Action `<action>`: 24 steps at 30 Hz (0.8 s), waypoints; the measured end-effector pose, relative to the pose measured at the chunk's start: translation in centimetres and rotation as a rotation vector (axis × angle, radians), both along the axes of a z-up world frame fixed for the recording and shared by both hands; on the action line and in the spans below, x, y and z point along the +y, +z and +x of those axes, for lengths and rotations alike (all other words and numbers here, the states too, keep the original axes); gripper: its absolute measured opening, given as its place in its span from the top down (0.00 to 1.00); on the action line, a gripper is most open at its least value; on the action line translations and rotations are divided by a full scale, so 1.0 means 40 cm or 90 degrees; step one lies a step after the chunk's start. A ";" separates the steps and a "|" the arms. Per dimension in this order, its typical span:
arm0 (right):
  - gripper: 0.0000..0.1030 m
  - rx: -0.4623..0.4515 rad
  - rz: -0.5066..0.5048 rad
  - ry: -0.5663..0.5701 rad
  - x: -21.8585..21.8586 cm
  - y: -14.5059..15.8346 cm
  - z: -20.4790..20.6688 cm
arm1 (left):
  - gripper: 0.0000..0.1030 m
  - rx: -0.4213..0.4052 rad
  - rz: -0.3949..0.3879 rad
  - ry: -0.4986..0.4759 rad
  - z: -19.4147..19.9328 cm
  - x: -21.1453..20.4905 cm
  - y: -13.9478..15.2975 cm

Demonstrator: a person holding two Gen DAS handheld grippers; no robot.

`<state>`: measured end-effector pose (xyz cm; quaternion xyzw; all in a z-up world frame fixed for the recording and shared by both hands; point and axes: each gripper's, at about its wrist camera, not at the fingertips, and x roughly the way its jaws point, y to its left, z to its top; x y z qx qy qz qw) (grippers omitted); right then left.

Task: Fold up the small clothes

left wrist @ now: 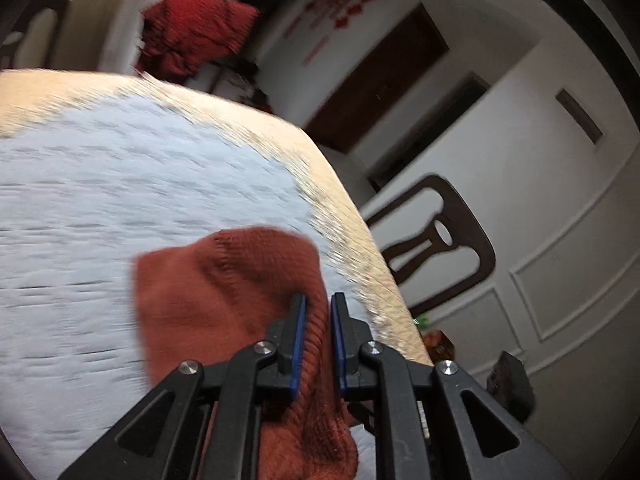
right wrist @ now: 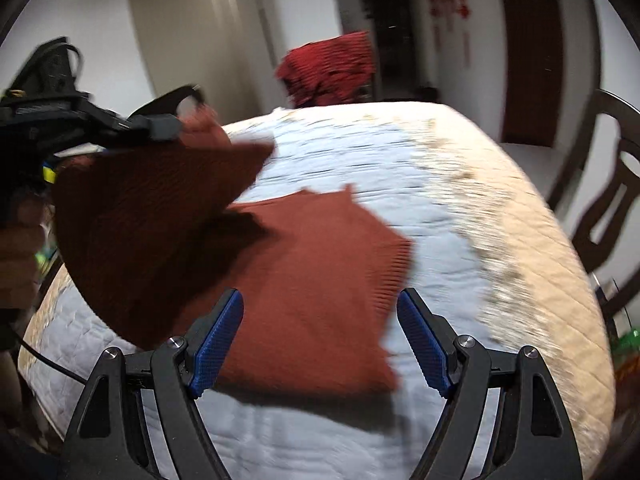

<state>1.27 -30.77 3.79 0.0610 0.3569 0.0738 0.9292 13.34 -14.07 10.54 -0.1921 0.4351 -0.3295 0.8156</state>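
At lower centre, left gripper (left wrist: 318, 320) clamped on rust knit garment (right wrist: 304, 280); right gripper (right wrist: 320, 336) spread wide above it, holding nothing, over quilted table cover (right wrist: 400, 168).

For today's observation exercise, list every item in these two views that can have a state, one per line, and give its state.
Rust-brown knitted garment: partly flat on the table, one part lifted.
Left gripper: jaws shut on the garment's ribbed edge.
Right gripper: jaws open, holding nothing, over the garment.
Dark red knitted clothes pile: crumpled, unfolded, at the table's far edge.
Quilted white-and-cream table cover: spread flat.
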 end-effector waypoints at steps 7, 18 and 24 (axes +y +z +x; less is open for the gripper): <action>0.23 -0.007 0.036 -0.037 -0.074 0.016 -0.038 | 0.93 0.105 0.012 -0.088 0.040 -0.167 -0.141; 0.23 0.061 0.233 0.124 0.031 -0.015 0.051 | 0.91 -0.053 0.086 0.013 -0.051 0.073 -0.023; 0.23 0.116 0.271 0.143 0.066 -0.067 0.114 | 0.91 -0.041 0.159 0.041 -0.100 0.150 -0.095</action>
